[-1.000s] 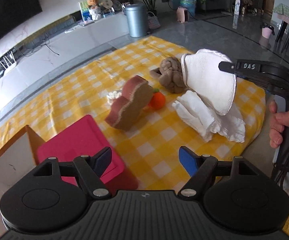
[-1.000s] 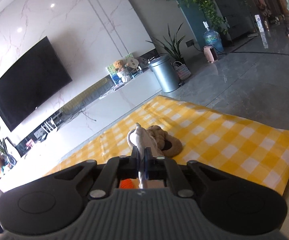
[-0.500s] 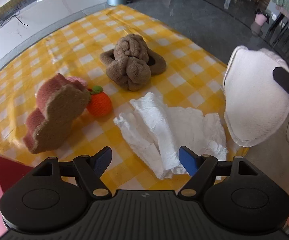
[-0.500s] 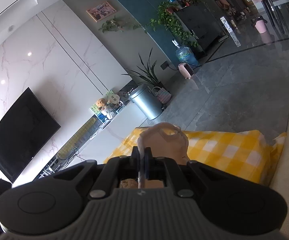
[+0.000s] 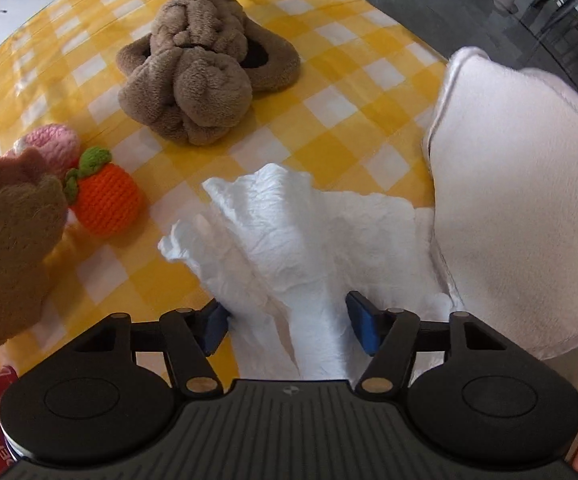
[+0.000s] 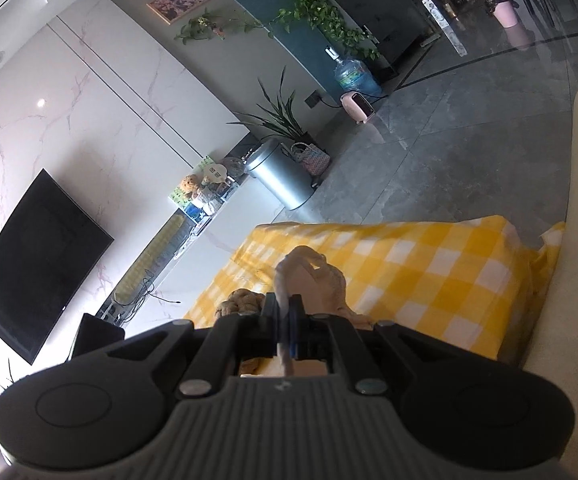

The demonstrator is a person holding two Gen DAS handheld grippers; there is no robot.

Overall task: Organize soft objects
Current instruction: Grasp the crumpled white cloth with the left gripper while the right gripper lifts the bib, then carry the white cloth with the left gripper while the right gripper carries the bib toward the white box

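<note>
Left gripper (image 5: 289, 326) now lower, jaws just narrowing, unclamped around one crumpled white tissue (image 5: 289, 248); right gripper (image 6: 287, 332) clamped on one white cloth pad (image 5: 521, 200); one brown knotted towel (image 5: 197, 76), one crocheted orange (image 5: 105, 200).

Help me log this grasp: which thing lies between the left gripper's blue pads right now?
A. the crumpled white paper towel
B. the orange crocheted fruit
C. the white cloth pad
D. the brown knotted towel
A: in the left wrist view the left gripper straddles the crumpled white paper towel, its jaws just closing in; the other three things lie away from the pads.
</note>
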